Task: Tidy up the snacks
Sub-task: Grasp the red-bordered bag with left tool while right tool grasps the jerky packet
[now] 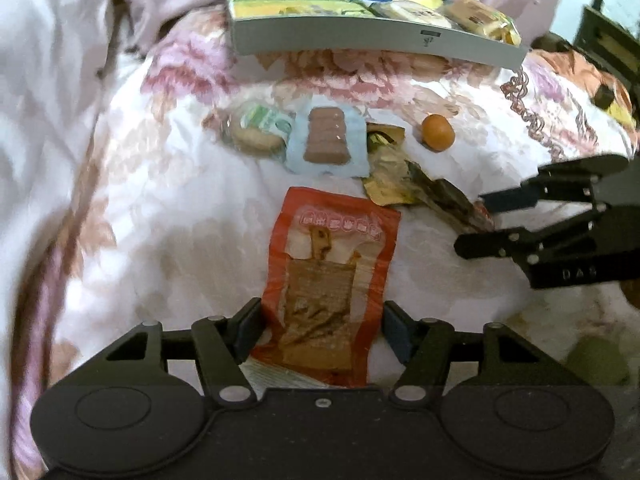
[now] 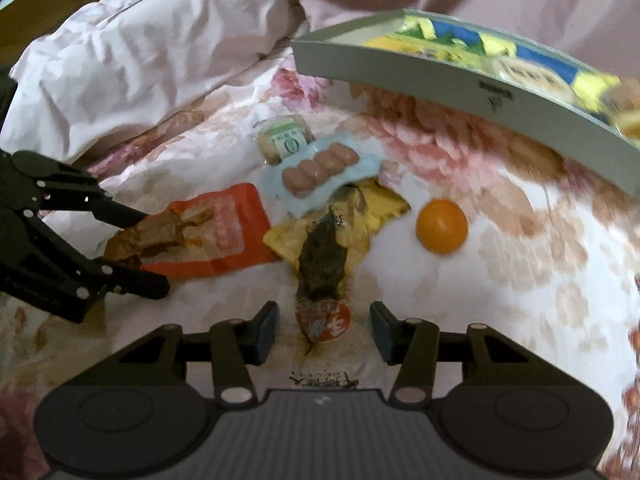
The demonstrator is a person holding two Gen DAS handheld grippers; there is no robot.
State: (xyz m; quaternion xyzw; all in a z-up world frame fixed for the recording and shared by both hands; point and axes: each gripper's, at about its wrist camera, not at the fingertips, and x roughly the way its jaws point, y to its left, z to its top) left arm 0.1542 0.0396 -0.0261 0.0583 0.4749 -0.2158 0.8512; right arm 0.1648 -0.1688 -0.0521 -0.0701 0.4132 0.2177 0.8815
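Observation:
Snacks lie on a floral bedspread. My left gripper (image 1: 322,330) is open, its fingers on either side of an orange-red snack pouch (image 1: 328,280), which also shows in the right wrist view (image 2: 224,236). My right gripper (image 2: 323,330) is open around the end of a clear packet with a dark snack and red label (image 2: 322,276); it also shows in the left wrist view (image 1: 478,220). Beyond lie a yellow wrapper (image 2: 376,208), a blue sausage pack (image 1: 326,140), a green-labelled bun (image 1: 260,130) and a small orange (image 2: 441,226).
A grey box (image 1: 360,38) holding several wrapped snacks stands at the back, also seen in the right wrist view (image 2: 460,88). A crumpled pink quilt (image 2: 152,64) is piled at the left. A green round object (image 1: 596,360) lies at the right.

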